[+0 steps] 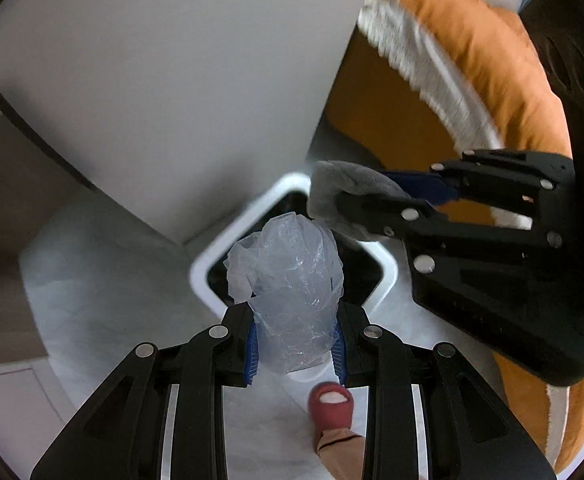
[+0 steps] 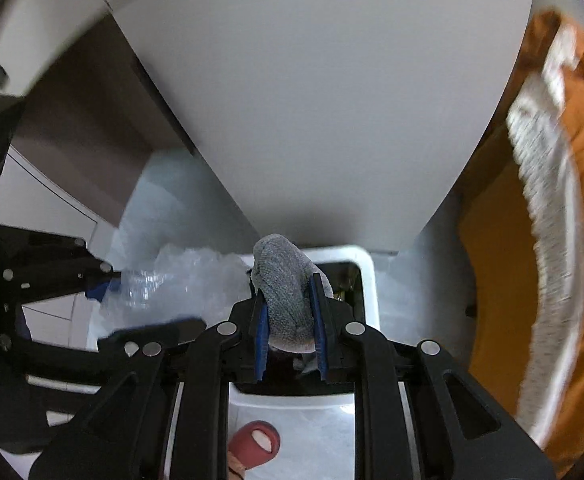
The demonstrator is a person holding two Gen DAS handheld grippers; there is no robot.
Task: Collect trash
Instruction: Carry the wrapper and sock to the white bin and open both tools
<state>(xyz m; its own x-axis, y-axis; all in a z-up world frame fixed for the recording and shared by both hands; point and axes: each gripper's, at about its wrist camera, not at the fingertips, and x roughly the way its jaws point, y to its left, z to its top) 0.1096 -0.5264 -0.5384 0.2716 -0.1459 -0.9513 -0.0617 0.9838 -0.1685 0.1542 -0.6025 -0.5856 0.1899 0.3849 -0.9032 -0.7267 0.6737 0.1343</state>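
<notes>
Left tool aimed steeply down, blue pads clamped on one crumpled clear plastic bag, held above the open white-rimmed bin. Right tool likewise pointed down, closed around one grey ribbed sock, knitted and rounded at the toe, hanging over the same bin's dark opening. Two tools, two pieces of trash, one bin. Below on pale floor, one foot in a red open-toed slipper. At right, orange cloth with a white fringed edge; behind the bin, a smooth white panel.
</notes>
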